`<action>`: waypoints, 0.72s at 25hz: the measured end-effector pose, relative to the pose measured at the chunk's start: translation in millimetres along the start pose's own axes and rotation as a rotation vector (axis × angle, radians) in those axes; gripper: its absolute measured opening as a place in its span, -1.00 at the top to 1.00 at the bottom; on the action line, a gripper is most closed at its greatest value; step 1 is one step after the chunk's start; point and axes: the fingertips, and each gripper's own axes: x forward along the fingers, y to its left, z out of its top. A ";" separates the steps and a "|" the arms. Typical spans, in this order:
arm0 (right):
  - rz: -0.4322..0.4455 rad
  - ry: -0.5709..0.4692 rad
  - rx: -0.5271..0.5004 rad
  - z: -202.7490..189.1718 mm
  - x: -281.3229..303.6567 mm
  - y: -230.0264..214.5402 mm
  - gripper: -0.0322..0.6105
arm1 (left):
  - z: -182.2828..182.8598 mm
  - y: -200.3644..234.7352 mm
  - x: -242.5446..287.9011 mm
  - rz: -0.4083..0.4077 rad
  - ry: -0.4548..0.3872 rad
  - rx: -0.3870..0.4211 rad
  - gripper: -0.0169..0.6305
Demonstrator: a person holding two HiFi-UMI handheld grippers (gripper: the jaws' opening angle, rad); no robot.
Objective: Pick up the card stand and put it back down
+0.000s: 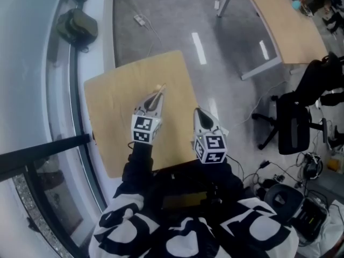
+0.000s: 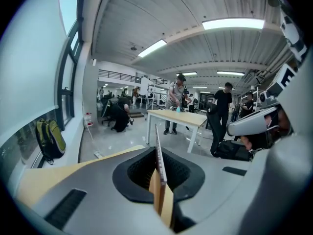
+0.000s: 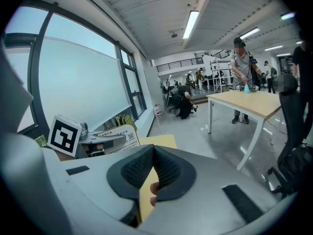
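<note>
Nearest the person, the right gripper (image 1: 199, 113) hangs over the near right part of the worktop (image 1: 115, 95), its jaws together with nothing between them. It plays no part in the hold. A little farther out and to the left, the left gripper (image 1: 156, 98) is clamped on the card stand (image 2: 159, 168). In its own view the thin card rises edge-on between the two pads, with a wood-coloured piece of the stand pinched lower down. The card's long edge runs up and away along the line of the jaws, roughly upright. From the right gripper view the printed face of the card shows just beyond the left gripper, turned toward the right. The bare wooden top spreads below and beyond the left gripper's tips — that is the way the stand has to go. I cannot tell whether its foot already touches the wood. My reading is that the pick-up is done and the set-down remains: a straight lowering by the left gripper, keeping the card upright so that the foot lands flat.
</note>
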 end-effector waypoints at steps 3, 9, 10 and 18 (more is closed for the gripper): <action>-0.004 0.015 0.001 -1.0 7.1 -4.0 0.83 | 1.2 14.8 17.4 -0.010 0.011 0.014 0.87; -0.007 0.051 -0.020 -6.6 22.4 0.2 0.83 | -5.3 37.4 46.3 -0.103 0.046 -0.003 0.87; -0.005 0.059 -0.019 -7.1 28.8 -0.9 0.83 | -7.0 41.7 54.6 -0.119 0.050 -0.004 0.87; 0.026 0.105 0.003 -5.0 55.8 -45.4 0.83 | -7.6 28.6 117.1 -0.236 0.109 0.059 0.87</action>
